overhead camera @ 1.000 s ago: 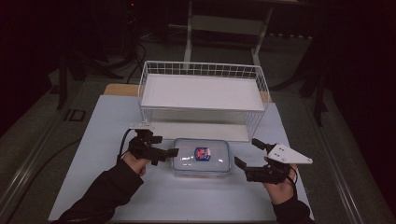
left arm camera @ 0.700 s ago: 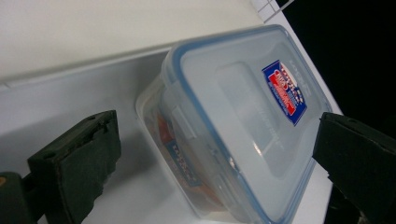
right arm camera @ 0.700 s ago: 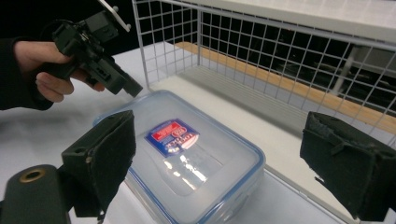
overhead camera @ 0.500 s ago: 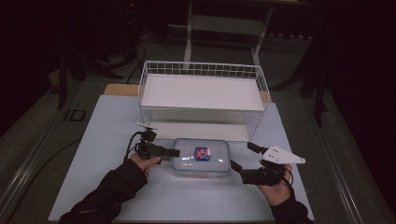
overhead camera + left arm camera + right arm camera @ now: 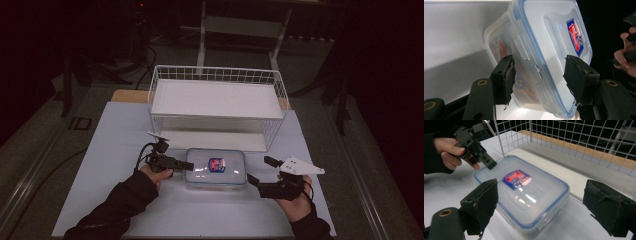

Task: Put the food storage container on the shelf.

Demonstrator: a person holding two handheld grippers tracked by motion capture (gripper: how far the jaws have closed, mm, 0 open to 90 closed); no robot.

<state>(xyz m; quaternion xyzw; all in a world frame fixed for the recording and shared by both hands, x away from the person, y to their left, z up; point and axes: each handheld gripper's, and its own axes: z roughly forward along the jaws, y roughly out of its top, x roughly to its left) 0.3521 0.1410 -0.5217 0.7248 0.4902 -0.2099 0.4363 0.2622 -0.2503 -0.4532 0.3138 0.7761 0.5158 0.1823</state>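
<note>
High view: a wire basket (image 5: 216, 107) is seen above the container (image 5: 216, 167); the left gripper (image 5: 187, 165), jaws just closing, clamps its short end, while the right gripper (image 5: 260, 171) is held released beside it.

Left gripper (image 5: 186, 165) jaws just closing narrower; right gripper (image 5: 259, 171) jaws wide apart.

A lidded container (image 5: 216, 167) lies on the table (image 5: 115, 150) near the middle of its near half, just in front of a wire basket (image 5: 215, 102) that stands toward the far edge. The left gripper (image 5: 186, 165) is at the container's left end, with one jaw over the lid and the other under that end, and the person's left hand (image 5: 152, 172) is behind it toward the near left corner. The right gripper (image 5: 260, 172) sits just off the container's right end, its jaws standing apart on either side of that end without touching it, with the right hand (image 5: 295, 197) toward the near right corner.
</note>
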